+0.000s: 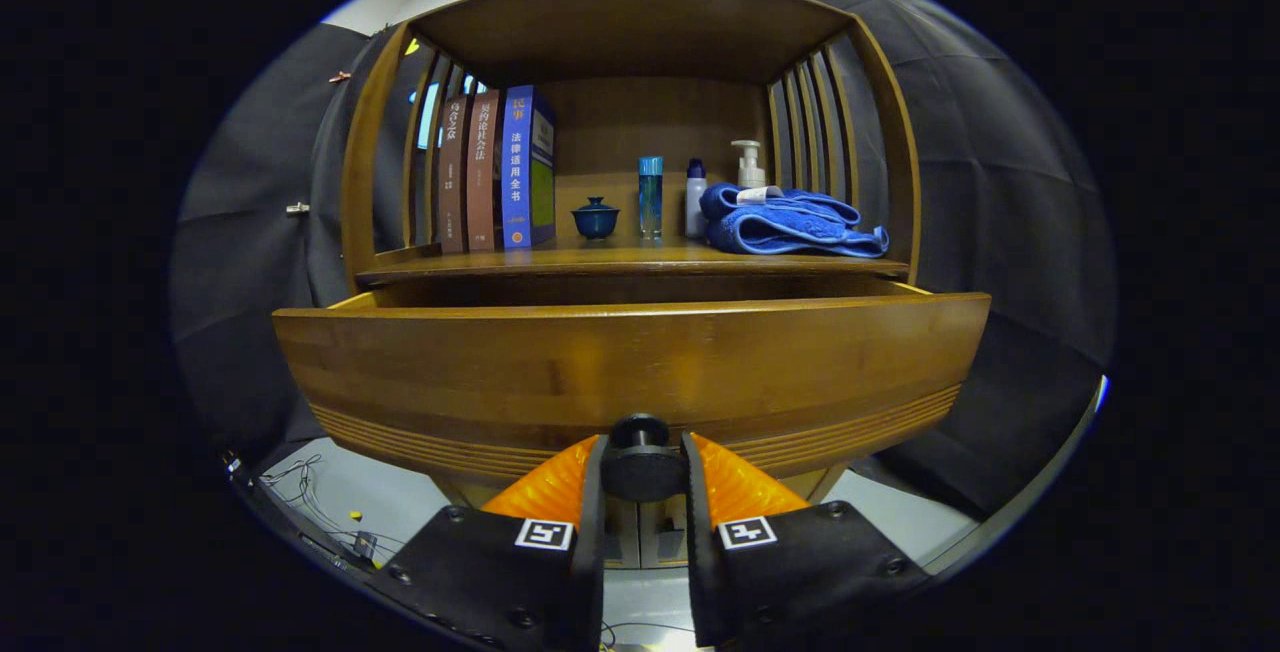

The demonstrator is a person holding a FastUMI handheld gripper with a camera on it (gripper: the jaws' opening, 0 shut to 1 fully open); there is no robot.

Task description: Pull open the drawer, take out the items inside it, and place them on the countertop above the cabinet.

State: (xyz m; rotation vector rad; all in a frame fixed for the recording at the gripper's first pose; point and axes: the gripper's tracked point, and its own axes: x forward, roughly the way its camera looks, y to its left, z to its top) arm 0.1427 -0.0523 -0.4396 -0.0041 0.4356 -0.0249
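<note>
Both fingers of the gripper (pixel 642 467) clamp the dark knob (pixel 640 460) of the drawer (pixel 630 362), already pulled out below the countertop (pixel 630 258); pulling further risks the knob slipping free or the drawer overrunning its rails.

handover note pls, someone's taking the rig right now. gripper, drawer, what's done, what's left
Gripper: fingers closed on the drawer knob, one on each side.
Drawer: pulled partly out below the countertop; its inside is hidden behind the drawer front, so contents unknown.
Countertop holds books, a small lidded cup, bottles and a blue towel.
Done: drawer opened.
Left: release the knob, take items out of the drawer, set them on the countertop, probably in the bare patch ahead of the cup.
</note>
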